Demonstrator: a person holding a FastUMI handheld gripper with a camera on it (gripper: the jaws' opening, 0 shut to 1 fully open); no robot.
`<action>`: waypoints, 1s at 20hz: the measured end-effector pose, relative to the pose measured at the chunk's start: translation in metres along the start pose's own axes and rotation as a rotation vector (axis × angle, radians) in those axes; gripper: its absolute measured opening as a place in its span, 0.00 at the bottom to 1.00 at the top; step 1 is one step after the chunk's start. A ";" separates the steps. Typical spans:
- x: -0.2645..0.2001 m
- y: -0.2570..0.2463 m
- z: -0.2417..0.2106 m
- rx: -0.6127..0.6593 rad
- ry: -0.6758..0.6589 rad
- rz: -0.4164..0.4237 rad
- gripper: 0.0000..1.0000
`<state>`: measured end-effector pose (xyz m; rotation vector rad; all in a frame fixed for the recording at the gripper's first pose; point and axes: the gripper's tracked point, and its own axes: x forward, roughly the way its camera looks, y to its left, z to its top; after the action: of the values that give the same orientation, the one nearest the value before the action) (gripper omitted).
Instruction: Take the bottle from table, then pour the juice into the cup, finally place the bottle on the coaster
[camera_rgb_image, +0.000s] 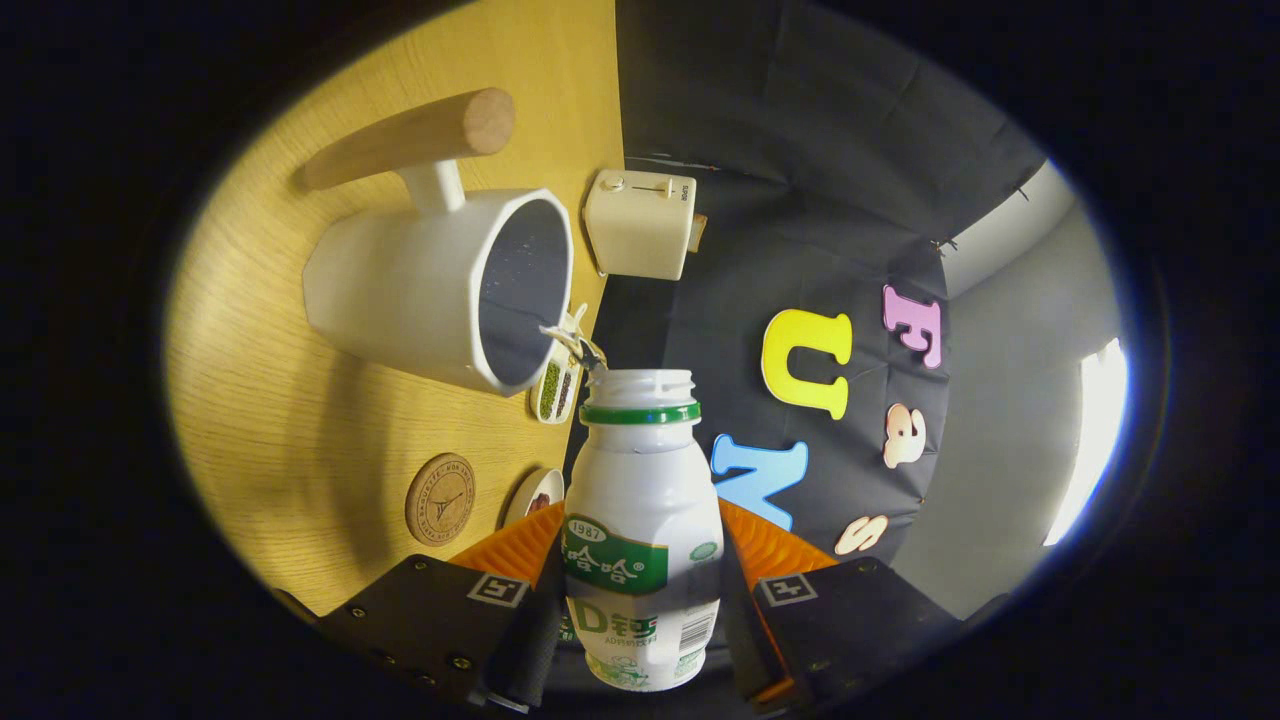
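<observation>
White plastic bottle (640, 520) clamped between gripper (640, 590) fingers | open mouth just beside mug (440, 285) rim (tilted) | cork coaster (440, 498) nearer the fingers

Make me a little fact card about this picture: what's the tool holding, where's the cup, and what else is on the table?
tool: tool shut on the bottle, a finger on each side
bottle: white bottle, green neck ring, cap off, tipped toward the cup
pouring: a thin stream runs from the bottle's mouth into the cup
cup: white cup with a wooden handle, just beyond the bottle
coaster: round cork coaster, bare, beside the cup
also there: white toaster past the cup
table: wooden table
</observation>
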<state>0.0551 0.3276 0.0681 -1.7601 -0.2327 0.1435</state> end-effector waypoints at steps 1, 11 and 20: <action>0.000 -0.001 0.000 -0.003 -0.001 -0.003 0.69; 0.001 -0.014 0.004 -0.053 -0.006 -0.023 0.69; -0.001 -0.013 0.007 -0.109 -0.004 0.000 0.69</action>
<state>0.0514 0.3363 0.0792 -1.8685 -0.2475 0.1357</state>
